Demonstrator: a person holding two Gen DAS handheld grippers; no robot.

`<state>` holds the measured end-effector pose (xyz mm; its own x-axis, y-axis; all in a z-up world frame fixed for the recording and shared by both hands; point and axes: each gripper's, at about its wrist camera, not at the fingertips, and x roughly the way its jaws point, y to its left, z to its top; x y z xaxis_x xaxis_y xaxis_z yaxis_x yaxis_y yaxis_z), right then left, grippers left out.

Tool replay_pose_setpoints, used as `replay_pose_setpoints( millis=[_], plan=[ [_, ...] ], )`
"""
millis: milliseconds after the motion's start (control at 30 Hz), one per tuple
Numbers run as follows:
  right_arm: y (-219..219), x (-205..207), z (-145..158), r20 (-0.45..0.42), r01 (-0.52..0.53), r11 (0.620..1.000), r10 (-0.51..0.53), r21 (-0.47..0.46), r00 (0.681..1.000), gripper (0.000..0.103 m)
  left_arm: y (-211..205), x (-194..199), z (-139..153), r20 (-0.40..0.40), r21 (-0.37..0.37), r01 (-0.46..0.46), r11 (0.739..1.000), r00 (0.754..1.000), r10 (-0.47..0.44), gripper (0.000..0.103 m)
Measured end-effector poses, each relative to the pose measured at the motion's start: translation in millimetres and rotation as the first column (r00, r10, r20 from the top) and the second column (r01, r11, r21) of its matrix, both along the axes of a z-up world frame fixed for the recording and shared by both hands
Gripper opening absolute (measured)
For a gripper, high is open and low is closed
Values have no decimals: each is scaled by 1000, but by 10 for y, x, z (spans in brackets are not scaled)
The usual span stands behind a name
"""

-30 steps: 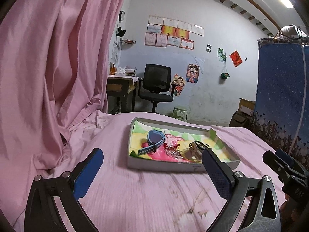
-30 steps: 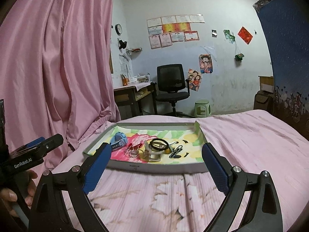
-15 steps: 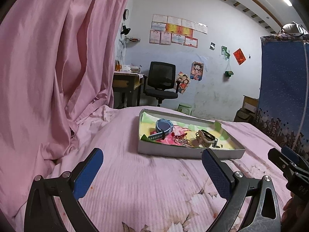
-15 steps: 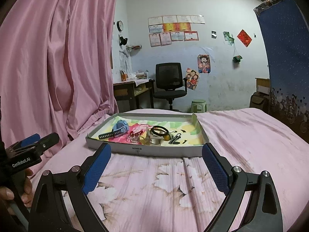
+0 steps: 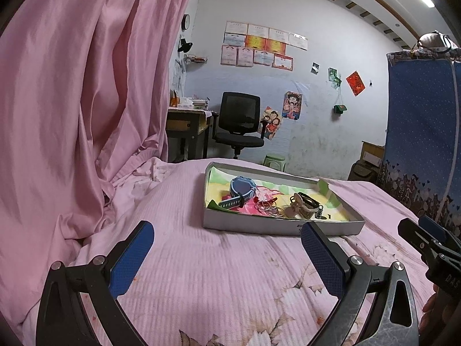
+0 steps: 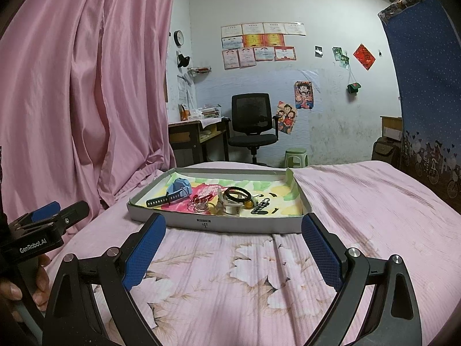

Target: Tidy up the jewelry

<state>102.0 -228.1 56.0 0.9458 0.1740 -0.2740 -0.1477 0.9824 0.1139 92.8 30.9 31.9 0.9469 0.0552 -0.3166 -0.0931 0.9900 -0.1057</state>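
A shallow grey tray (image 6: 230,223) (image 5: 259,226) with a colourful lining lies on the pink bed. In it are a blue watch (image 6: 177,190) (image 5: 241,190), thin wire rings (image 6: 200,204) (image 5: 266,206), a black band on a clear bracelet (image 6: 234,199) (image 5: 302,204) and small dark hair clips (image 6: 260,206). My right gripper (image 6: 232,255) is open and empty, just in front of the tray. My left gripper (image 5: 227,256) is open and empty, in front of the tray's left part.
Pink curtain (image 5: 72,101) hangs close on the left. A blue patterned hanging (image 6: 426,86) stands on the right. Desk (image 6: 196,132), office chair (image 6: 253,124) and green stool (image 6: 296,157) stand past the bed's far edge. The bedsheet (image 6: 360,201) spreads right of the tray.
Both grippers have drawn back and levelled out, so the tray sits farther away and lower-angled. Jaws stay open. The jewelry in the tray has not moved.
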Motion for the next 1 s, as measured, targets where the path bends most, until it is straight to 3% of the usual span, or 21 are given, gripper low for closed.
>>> replay_pose_setpoints(
  millis=[1000],
  plan=[
    [-15, -11, -5, 1, -2, 1000, 2, 0, 1000, 93, -20, -10, -1, 0, 5, -1, 1000, 1000, 1, 103]
  ],
)
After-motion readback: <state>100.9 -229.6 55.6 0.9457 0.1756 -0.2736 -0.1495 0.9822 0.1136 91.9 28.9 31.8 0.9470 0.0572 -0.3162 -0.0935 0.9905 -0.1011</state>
